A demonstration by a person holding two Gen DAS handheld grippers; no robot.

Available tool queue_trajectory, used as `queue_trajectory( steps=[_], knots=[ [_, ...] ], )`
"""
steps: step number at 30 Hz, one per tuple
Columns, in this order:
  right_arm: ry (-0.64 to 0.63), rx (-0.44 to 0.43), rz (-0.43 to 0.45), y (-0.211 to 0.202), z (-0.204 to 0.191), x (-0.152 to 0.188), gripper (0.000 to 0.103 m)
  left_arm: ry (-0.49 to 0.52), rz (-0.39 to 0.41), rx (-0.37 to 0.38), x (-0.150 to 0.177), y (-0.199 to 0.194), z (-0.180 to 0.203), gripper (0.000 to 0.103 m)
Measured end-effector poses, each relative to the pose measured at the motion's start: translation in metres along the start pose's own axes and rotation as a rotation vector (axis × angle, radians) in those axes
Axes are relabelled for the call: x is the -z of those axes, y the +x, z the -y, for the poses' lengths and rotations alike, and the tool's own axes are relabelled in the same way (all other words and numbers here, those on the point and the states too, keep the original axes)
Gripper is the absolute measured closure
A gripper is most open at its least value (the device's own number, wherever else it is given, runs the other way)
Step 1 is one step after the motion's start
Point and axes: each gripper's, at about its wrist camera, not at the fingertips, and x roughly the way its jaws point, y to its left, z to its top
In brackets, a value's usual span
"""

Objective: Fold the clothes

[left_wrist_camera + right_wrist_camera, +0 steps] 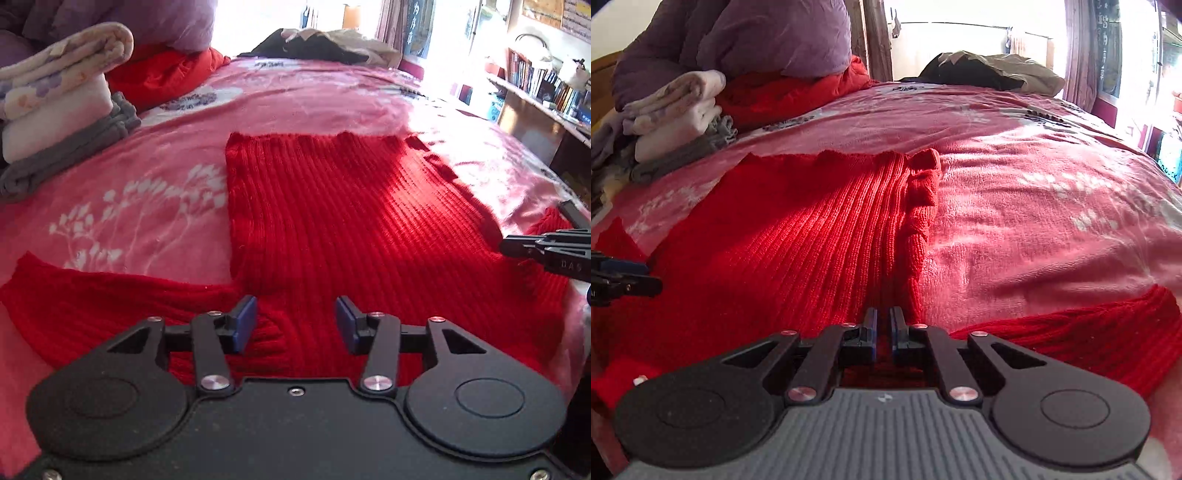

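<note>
red sweater (pixel 332 206) lies flat on the bed (pixel 295 99); left gripper (pixel 295 323) hovers spread apart over it, right gripper (pixel 882 332) pinches its fabric.

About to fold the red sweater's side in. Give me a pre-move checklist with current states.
1. Red sweater lying flat on the pink blanket: ok.
2. Left tool open above the sweater's near edge: ok.
3. Right tool nearly closed; whether it grips knit: cannot tell.
4. Left sleeve spread out: ok.
5. Right side edge bunched and rolled: not ok.
6. Folded stack lies apart from the sweater: ok.
</note>
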Motion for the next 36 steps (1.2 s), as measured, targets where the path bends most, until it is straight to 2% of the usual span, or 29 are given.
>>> queue_trajectory(
  steps=[3,6,9,12,16,18,19,23,24,26,28,33,36],
  knots=[
    [-0.044,-0.02,0.011,-0.017,-0.017,0.01,0.091,-0.002,0.027,0.042,0.005,-0.021,0.01,0.057],
    [-0.137,-0.079,0.023,-0.034,-0.045,0.021,0.091,0.055,-0.016,0.054,0.026,-0.025,0.029,0.057],
    [-0.23,-0.114,-0.015,-0.038,-0.073,0.041,0.091,0.121,-0.067,0.048,0.048,-0.025,0.047,0.057],
    [-0.397,-0.067,-0.089,-0.038,-0.103,0.068,0.094,0.199,-0.065,0.019,0.063,-0.032,0.062,0.058],
    [-0.464,-0.06,-0.021,-0.059,-0.118,0.077,0.094,0.245,-0.058,0.04,0.069,-0.039,0.071,0.059],
    [-0.497,-0.033,-0.072,-0.053,-0.121,0.083,0.094,0.242,-0.113,0.037,0.078,-0.026,0.072,0.056],
    [-0.525,-0.022,-0.069,-0.053,-0.123,0.087,0.094,0.254,-0.109,0.029,0.079,-0.027,0.075,0.056],
    [-0.506,-0.052,-0.019,-0.067,-0.127,0.086,0.092,0.264,-0.112,0.019,0.075,-0.033,0.08,0.056],
    [-0.499,-0.06,-0.029,-0.067,-0.126,0.086,0.085,0.266,-0.133,0.015,0.078,-0.029,0.08,0.055],
    [-0.511,-0.065,-0.093,-0.058,-0.128,0.093,0.083,0.276,-0.149,0.011,0.08,-0.027,0.08,0.055],
    [-0.516,-0.068,-0.068,-0.064,-0.132,0.092,0.082,0.266,-0.146,0.018,0.075,-0.034,0.078,0.055],
    [-0.433,-0.087,0.04,-0.084,-0.126,0.081,0.084,0.168,-0.059,0.005,0.061,-0.052,0.061,0.057],
    [-0.342,-0.079,0.063,-0.082,-0.113,0.072,0.084,0.103,-0.021,0.004,0.053,-0.051,0.048,0.056]
  ],
)
